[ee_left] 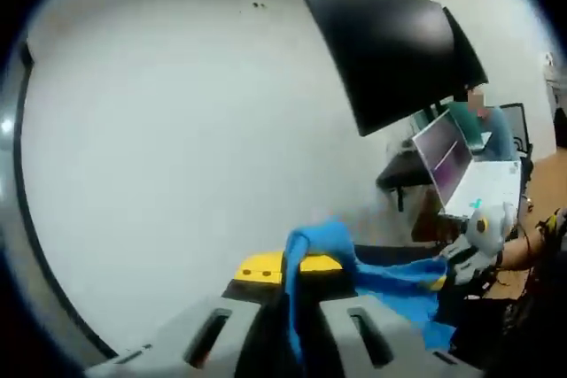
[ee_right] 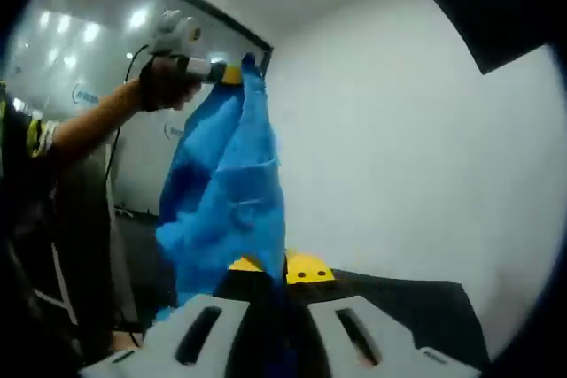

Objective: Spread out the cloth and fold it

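Two grippers, left gripper (ee_left: 297,276), right gripper (ee_right: 276,272), both pinching one blue cloth (ee_right: 226,201)

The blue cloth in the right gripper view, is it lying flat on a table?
No, the blue cloth hangs in the air, stretched between the right gripper and the left gripper.

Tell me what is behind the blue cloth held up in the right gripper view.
Behind the blue cloth: a glass partition and white wall. The left gripper pinches its top; whatever lies directly behind is covered.
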Demonstrator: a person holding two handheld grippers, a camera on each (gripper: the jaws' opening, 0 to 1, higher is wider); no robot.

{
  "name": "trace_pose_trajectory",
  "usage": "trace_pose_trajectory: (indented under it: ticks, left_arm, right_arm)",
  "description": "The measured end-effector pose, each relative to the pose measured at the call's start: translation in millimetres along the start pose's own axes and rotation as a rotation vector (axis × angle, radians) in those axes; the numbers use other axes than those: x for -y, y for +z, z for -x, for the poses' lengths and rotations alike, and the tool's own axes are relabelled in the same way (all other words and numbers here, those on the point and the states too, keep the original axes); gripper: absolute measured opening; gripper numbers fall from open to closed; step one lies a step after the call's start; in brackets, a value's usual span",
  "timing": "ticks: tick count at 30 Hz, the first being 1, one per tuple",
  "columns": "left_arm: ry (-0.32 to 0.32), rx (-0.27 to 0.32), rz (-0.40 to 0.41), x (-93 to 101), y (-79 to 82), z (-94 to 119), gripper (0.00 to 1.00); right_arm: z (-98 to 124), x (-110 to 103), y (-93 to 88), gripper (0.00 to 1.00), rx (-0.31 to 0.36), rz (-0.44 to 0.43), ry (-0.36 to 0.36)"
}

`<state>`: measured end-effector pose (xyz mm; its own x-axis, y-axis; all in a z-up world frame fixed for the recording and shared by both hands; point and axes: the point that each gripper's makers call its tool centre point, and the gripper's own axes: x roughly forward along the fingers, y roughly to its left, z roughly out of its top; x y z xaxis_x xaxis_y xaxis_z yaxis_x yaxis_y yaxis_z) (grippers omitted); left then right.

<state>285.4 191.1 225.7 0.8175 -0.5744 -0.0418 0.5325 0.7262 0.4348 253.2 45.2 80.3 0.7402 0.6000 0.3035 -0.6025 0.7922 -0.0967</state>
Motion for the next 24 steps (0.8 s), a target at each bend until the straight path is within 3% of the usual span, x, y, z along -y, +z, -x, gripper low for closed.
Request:
trace_pose_trajectory:
  ticks: [1,2,3,4,5,7,8,9,10,14,15,18,21,23,24]
  left_arm:
    - [0.022,0.002,0.036,-13.8,-3.1,4.1,0.01]
    - [0.029,0.007,0.074,-26.0,-5.3,8.6,0.01]
    - [0.033,0.017,0.116,-38.4,-6.0,13.6,0.01]
    - [0.043,0.034,0.16,-51.7,-3.9,18.9,0.01]
    - [0.039,0.058,0.2,-63.0,1.4,24.6,0.01]
    - [0.005,0.119,0.313,-78.0,23.4,38.2,0.01]
    - [0.004,0.138,0.345,-85.4,36.1,44.6,0.01]
    - [0.035,0.161,0.325,-98.4,53.8,53.0,0.01]
    - [0.058,0.18,0.307,-105.6,68.9,57.9,0.01]
    - [0.114,0.219,0.242,-131.0,141.1,81.7,0.01]
    - [0.117,0.273,0.23,-136.8,177.6,95.2,0.01]
    - [0.055,0.338,0.199,-123.9,243.6,125.6,0.01]
    - [0.098,0.368,0.104,-119.4,269.1,140.9,0.01]
    - [0.115,0.343,0.081,-121.8,263.6,136.9,0.01]
    - [0.111,0.323,0.094,-127.0,251.7,127.5,0.01]
  right_arm:
    - [-4.3,6.8,16.6,0.0,0.007,0.006,-0.01]
    - [-11.4,18.0,45.4,0.0,0.017,0.031,-0.035]
    - [-17.8,27.0,81.7,0.0,0.061,0.069,-0.066]
    - [-24.4,30.2,120.0,0.0,0.13,0.098,-0.063]
    - [-32.2,31.1,150.2,0.0,0.155,0.111,-0.054]
    - [-49.1,31.8,201.6,0.0,0.171,0.236,-0.057]
    - [-58.0,28.7,223.4,0.0,0.169,0.297,-0.048]
    - [-68.4,25.7,249.6,0.0,0.166,0.387,-0.05]
    - [-74.9,24.6,267.6,0.0,0.171,0.46,-0.064]
    - [-91.9,17.0,325.3,0.0,0.184,0.596,-0.085]
    - [-91.4,17.3,350.0,0.0,0.211,0.622,-0.106]
    - [-77.8,15.0,417.3,0.0,0.343,0.577,-0.119]
    - [-61.9,2.6,454.5,0.0,0.429,0.585,-0.106]
    - [-67.7,1.3,458.7,0.0,0.423,0.637,-0.11]
    - [-74.6,3.2,454.9,0.0,0.414,0.638,-0.11]
